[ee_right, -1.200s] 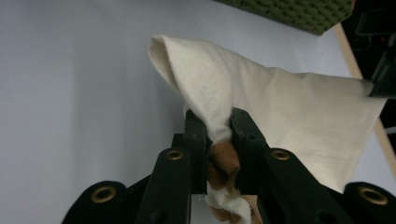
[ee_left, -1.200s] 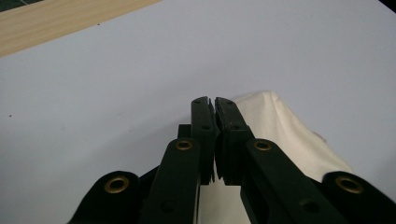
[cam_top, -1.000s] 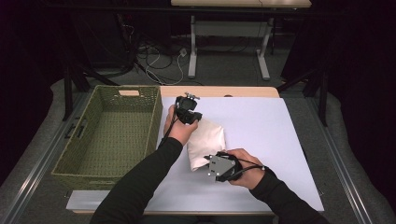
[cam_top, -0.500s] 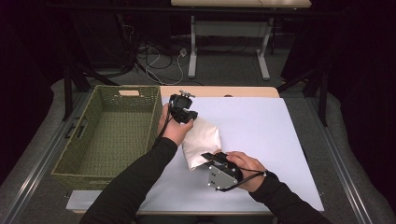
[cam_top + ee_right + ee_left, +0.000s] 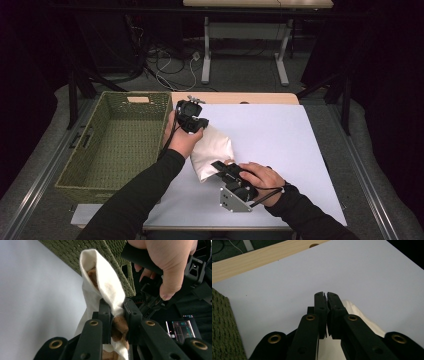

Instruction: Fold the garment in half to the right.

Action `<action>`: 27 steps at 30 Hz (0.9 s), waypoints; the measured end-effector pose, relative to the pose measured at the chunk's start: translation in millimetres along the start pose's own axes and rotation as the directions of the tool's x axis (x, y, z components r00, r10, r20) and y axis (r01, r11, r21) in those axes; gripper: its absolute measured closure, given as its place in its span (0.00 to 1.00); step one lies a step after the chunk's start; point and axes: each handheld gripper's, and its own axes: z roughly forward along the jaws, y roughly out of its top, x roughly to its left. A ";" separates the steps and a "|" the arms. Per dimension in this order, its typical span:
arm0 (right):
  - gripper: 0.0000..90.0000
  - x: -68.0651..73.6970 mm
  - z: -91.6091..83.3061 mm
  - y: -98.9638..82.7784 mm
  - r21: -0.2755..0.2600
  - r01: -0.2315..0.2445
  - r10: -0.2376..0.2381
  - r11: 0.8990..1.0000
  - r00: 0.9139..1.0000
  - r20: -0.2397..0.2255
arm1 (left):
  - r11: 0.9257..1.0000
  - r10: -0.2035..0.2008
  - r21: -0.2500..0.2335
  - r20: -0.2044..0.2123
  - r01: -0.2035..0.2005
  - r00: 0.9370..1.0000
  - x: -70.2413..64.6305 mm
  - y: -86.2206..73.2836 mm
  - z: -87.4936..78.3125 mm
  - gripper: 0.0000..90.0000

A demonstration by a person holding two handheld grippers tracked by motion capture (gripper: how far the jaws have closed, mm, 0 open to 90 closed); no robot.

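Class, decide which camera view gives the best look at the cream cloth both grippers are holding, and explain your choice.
The high view: the whole cream cloth shows there, lifted between the left gripper and right gripper. The right gripper view shows a fold pinched in its jaws, with brown patches; the left gripper view shows an edge beside its shut jaws.

Bright even light on the white table top (image 5: 280,145), dark surroundings, soft close-range blur in gripper views.

The basket (image 5: 117,142) stands left of the mat (image 5: 280,145). The cloth (image 5: 212,152) lies on the mat, near the basket.
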 end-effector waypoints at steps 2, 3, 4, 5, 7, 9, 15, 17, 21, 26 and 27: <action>0.87 -0.7 0.3 1.2 -0.003 -0.003 0.003 1.000 1.000 0.007 | 1.000 0.000 0.000 -0.003 0.000 1.000 1.8 -0.6 -3.2 0.96; 0.88 -1.4 1.0 1.9 -0.007 -0.006 0.006 1.000 1.000 0.004 | 1.000 0.000 0.000 -0.005 0.000 1.000 2.8 -0.8 -4.8 0.96; 0.87 -2.3 1.8 2.7 -0.010 0.002 -0.002 1.000 1.000 0.006 | 1.000 -0.004 -0.001 -0.009 0.004 1.000 3.7 -1.1 -6.5 0.96; 0.87 -3.0 2.6 3.4 -0.013 0.001 -0.001 1.000 1.000 0.004 | 1.000 -0.004 0.000 -0.011 0.004 1.000 4.9 -1.3 -8.4 0.96; 0.87 -3.8 3.7 5.5 -0.009 0.002 -0.002 1.000 1.000 0.005 | 1.000 -0.012 -0.002 -0.014 0.012 1.000 7.5 -2.1 -11.8 0.96; 0.87 -4.8 5.3 7.8 -0.021 0.007 -0.007 1.000 1.000 0.004 | 1.000 -0.014 -0.004 -0.022 0.014 1.000 10.0 -3.2 -14.9 0.96; 0.87 -7.3 9.6 15.8 -0.040 0.011 -0.011 0.999 1.000 0.000 | 1.000 -0.024 -0.001 -0.035 0.024 0.999 16.7 -6.8 -21.6 0.96; 0.87 -8.3 11.4 18.3 -0.047 0.016 -0.016 0.999 1.000 -0.003 | 1.000 -0.030 -0.006 -0.038 0.030 0.999 18.7 -7.7 -24.3 0.96; 0.87 -8.9 16.1 22.5 -0.052 -0.002 0.001 0.999 1.000 -0.016 | 0.999 -0.038 -0.010 -0.049 0.038 0.998 24.0 -9.7 -30.9 0.96; 0.87 -11.2 23.9 29.3 -0.073 0.011 -0.013 0.997 1.000 -0.025 | 0.999 -0.051 -0.015 -0.060 0.050 0.997 32.8 -11.7 -40.0 0.96; 0.87 -11.3 25.6 31.0 -0.074 0.008 -0.010 0.997 1.000 -0.028 | 0.998 -0.057 -0.017 -0.061 0.056 0.997 34.3 -12.0 -41.7 0.96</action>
